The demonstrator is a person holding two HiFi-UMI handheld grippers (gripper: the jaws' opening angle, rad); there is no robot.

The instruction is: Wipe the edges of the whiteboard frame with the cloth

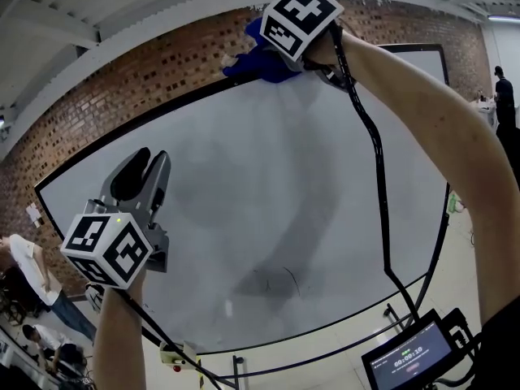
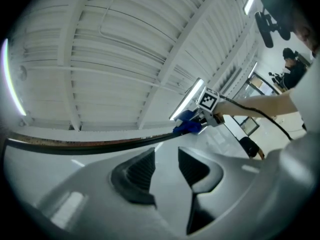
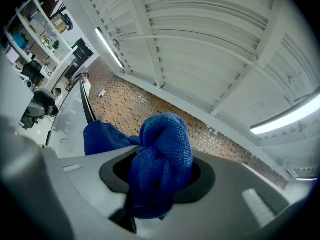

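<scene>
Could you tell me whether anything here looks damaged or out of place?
Nothing looks damaged, but the large white whiteboard shows grey smears and faint pen scribbles near its lower middle.

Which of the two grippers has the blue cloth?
The right gripper, up at the whiteboard frame, clamps the blue cloth; the left gripper, lower down, holds nothing.
</scene>
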